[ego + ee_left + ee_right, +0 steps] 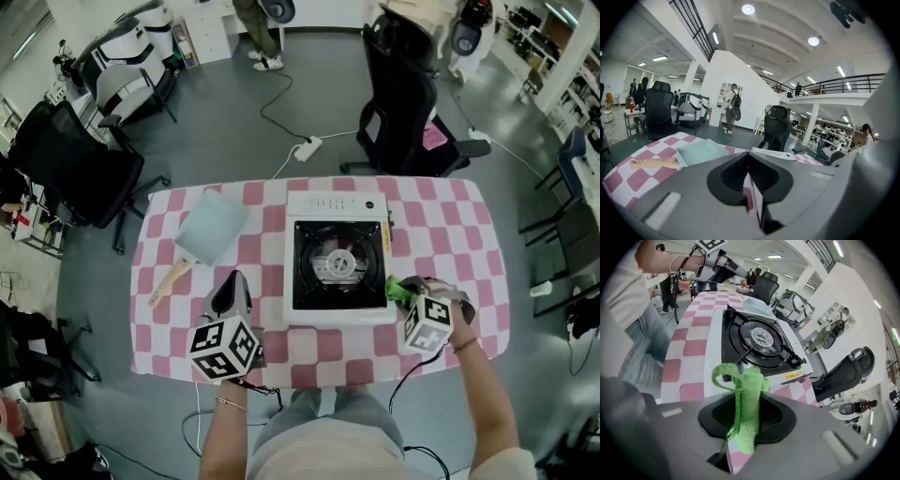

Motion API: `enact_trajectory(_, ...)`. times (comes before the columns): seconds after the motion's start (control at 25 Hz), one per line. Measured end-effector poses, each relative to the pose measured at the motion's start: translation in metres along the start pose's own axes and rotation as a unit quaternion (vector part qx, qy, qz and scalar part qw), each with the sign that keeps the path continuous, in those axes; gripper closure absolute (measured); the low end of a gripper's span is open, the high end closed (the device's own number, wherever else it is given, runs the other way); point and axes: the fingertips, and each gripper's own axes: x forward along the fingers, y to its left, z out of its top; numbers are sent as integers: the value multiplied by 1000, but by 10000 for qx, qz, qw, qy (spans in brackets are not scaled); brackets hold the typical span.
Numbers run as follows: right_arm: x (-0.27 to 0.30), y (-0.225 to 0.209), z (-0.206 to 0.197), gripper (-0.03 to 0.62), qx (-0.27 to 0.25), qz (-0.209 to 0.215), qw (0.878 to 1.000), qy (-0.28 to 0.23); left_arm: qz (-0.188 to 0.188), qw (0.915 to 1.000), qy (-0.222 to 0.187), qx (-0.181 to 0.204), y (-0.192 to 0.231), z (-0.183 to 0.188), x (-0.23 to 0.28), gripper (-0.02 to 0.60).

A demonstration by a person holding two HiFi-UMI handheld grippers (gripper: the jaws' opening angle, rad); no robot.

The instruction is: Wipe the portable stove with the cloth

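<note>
Right gripper (746,420) clenched on the green cloth (749,383): pinched upright across its folded middle, a loose loop curling over the top toward the portable stove (757,341). From the head view, cloth at the stove's near right corner, overlapping the white rim beside the black burner pan; cannot tell whether touching.

Left gripper (749,176) closed on nothing, pads (740,171) pressed together at the tips, low over the checked table (642,176). In the head view, just beside the stove's near left corner, close but apart.

Farther left, a pale blue board (212,225) with a wooden handle (170,282), well apart from the stove.

Bare checked cover along the stove's right side out to the table's right edge, with a narrower strip between the stove's front and the near edge. Wider bare stretch between stove and board.

Black office chair (403,112) just beyond the far edge, another (80,169) off the far left corner.
</note>
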Motion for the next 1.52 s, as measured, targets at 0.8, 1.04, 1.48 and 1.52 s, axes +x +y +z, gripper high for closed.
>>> enact_trajectory(0.8, -15, 37, -2, 500, 318, -161, 9992, 167, -267, 9996, 21, 27, 4, -4, -11, 581)
enact_trajectory(1.04, -19, 45, -2, 500, 516, -222, 9981, 254, -320, 9995, 41, 11, 9, -5, -14, 581)
enact_trajectory(1.48, -19, 56, -3, 500, 739, -484, 9941, 623, -380, 9993, 3, -50, 19, -7, -21, 581)
enact_trajectory(1.52, -19, 56, -3, 500, 753, -507, 9936, 667, -381, 9993, 1, -56, 20, -7, -22, 581)
